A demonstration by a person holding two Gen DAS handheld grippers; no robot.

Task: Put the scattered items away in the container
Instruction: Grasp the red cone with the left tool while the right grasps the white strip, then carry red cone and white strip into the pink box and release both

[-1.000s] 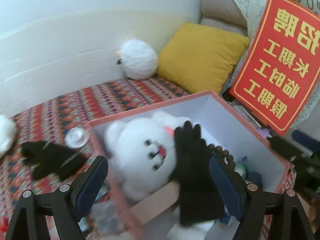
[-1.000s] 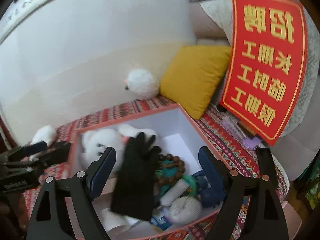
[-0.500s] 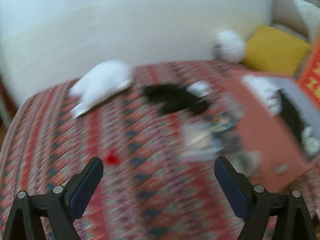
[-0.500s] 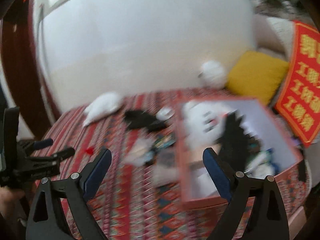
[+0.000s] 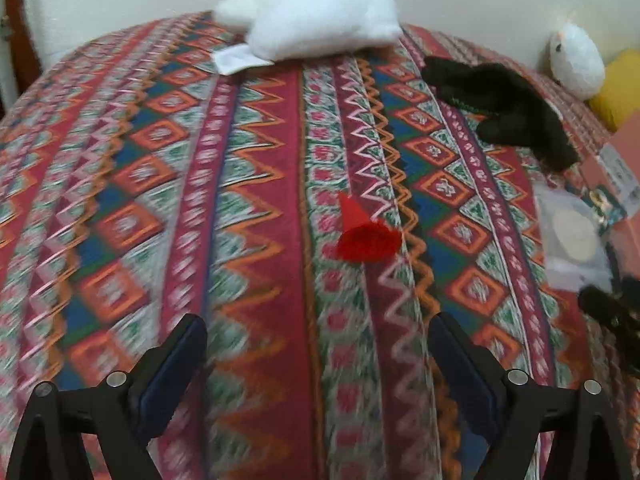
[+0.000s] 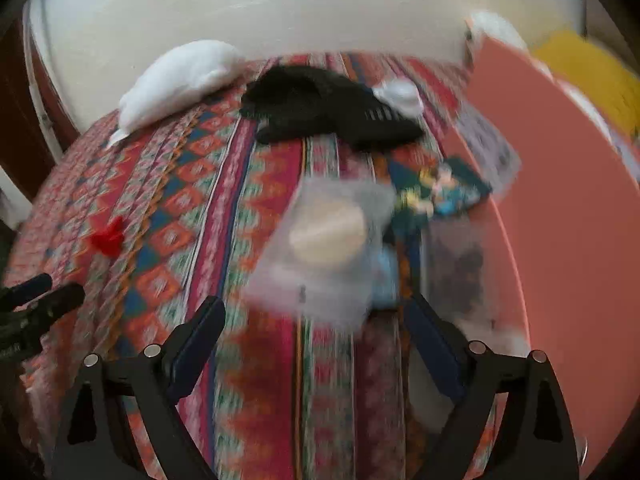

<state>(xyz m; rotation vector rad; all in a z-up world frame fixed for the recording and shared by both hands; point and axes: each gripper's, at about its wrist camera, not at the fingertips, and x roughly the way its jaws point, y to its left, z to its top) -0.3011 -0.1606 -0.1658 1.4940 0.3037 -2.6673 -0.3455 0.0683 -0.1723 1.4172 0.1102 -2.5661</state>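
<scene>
Red scrap (image 5: 366, 236): lies loose on patterned cloth (image 5: 200, 184), ahead of left gripper (image 5: 318, 354), jaws apart, empty.
Clear packet (image 6: 326, 248): blurred, just ahead of right gripper (image 6: 314, 330), jaws apart.
Pink box (image 6: 560, 208): far right.

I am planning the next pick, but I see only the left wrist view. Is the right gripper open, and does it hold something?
Observer: The right gripper is open and holds nothing.
Operator: What lies in front of it?
Observer: A clear pouch with a beige disc inside lies just beyond its fingertips.
Operator: Is anything hidden behind the black glove?
Observer: A small white item, too blurred to name, lies against the black glove, on the side toward the pink box.
</scene>
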